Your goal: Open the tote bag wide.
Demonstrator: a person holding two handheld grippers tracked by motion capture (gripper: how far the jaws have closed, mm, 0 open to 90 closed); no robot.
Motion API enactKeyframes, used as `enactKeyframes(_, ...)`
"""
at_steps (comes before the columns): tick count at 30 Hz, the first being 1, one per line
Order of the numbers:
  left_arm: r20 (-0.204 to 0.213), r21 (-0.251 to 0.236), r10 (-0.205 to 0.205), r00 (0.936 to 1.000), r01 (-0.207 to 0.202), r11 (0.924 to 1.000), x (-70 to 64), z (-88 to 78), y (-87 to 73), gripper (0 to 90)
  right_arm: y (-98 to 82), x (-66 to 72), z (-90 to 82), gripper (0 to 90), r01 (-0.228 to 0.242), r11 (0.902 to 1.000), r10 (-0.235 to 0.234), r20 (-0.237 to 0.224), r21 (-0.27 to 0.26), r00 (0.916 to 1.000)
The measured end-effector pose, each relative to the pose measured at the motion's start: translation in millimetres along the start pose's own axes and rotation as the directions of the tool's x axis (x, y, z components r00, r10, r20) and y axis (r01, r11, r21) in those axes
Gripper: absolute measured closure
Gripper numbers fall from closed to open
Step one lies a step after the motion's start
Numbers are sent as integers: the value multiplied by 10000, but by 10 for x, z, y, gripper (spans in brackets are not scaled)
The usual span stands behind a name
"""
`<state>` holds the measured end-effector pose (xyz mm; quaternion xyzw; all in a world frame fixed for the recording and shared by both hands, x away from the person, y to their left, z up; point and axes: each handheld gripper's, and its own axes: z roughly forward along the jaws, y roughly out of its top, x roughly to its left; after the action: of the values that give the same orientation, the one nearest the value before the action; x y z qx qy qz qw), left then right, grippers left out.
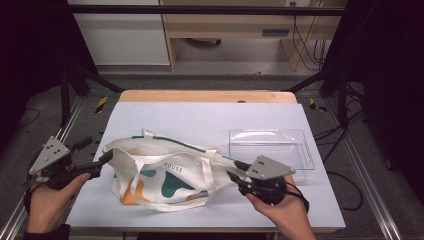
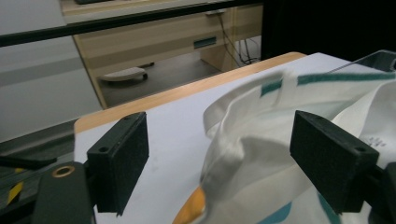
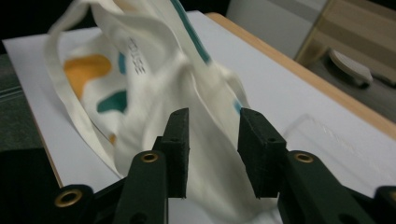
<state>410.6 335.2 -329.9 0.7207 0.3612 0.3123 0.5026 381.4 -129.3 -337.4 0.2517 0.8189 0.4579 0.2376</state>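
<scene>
The white cloth tote bag with green and orange shapes (image 1: 165,177) lies on the pale blue table cover (image 1: 210,115), between both grippers. In the left gripper view, the left gripper (image 2: 217,161) has wide jaws, and the bag's edge is between them without contact. The right gripper view shows the right gripper (image 3: 212,149) with cloth between its narrow jaws; whether they press it I cannot tell. The high view shows the clear plastic tray (image 1: 272,145), with nothing inside.

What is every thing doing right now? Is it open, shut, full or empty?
Tote bag: lying on the table, mouth pulled open between both grippers.
Clear tray: empty, upright, beside the bag.
Left gripper: fingers wide, bag edge between them.
Right gripper: fingers narrowed around bag cloth, grip not certain.
</scene>
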Motion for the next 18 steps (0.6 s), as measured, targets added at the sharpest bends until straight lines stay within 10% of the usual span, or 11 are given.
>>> enactKeyframes(4, 457, 367, 144, 9989, -161, 9992, -25, 150, 190, 253, 419, 102, 371, 659, 443, 9985, -414, -875, 316, 9953)
enactKeyframes(12, 1100, 1314, 685, 9916, -828, 9879, -30, 409, 376, 354, 609, 50, 954, 631, 725, 9844, -514, -1325, 1601, 9898)
enactKeyframes(18, 1389, 1952, 1351, 9810, -1609, 9675, -70, 478, 431, 397, 575, 140, 994, 864, 814, 9805, -499, -1737, 1790, 9835)
